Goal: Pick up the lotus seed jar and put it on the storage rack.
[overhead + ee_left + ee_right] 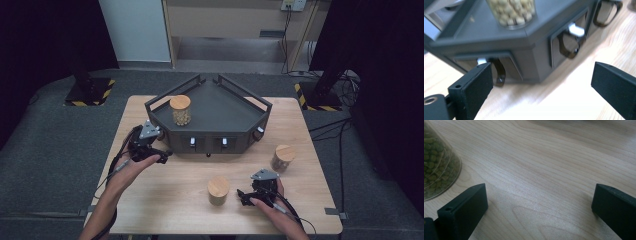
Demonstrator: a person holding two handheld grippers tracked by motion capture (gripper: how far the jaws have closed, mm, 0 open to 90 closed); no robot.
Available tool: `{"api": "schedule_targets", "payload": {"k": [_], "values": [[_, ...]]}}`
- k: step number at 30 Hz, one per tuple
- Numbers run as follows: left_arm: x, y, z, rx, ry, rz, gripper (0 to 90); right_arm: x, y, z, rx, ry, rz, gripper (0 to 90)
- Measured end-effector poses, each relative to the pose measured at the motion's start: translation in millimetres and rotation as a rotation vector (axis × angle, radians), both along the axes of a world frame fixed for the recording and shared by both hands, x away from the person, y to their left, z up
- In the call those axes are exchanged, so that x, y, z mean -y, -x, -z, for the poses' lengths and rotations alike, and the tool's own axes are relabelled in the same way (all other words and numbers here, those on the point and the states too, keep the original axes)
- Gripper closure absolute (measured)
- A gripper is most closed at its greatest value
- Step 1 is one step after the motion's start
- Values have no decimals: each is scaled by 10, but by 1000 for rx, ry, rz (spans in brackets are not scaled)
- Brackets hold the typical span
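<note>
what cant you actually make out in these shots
- Contents of the two jars standing on the table: too small in the high view, where mainly their wooden lids show.
- Jar of green pellets in the right gripper view: cut off by the left edge.
- Jar on the dark tray in the left gripper view: top cut off by the upper edge.
- Tray's front latches: blurred there, too small in the high view.

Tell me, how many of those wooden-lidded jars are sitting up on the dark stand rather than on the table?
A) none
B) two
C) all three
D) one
D: one jar stands on the dark stand, while the middle jar and the right jar rest on the wooden table.
</note>
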State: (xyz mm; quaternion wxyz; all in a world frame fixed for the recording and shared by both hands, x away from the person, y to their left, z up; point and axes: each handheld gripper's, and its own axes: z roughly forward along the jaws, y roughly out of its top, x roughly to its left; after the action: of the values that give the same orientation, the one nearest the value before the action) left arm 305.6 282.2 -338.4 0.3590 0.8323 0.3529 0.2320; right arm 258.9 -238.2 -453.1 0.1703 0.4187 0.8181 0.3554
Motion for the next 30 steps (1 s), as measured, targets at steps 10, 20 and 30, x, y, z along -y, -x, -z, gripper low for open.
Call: {"api": "schedule_targets", "payload": {"k": [10,20,30], "values": [[-64,236,195,-17,1,-12,31,1,-1,-1,0,0,0,5],[-77,427,362,-29,13,-22,34,1,-1,-1,-1,0,0,5],[-117,536,493,-40,11,-28,33,1,-1,-1,0,0,-1,5]]}}
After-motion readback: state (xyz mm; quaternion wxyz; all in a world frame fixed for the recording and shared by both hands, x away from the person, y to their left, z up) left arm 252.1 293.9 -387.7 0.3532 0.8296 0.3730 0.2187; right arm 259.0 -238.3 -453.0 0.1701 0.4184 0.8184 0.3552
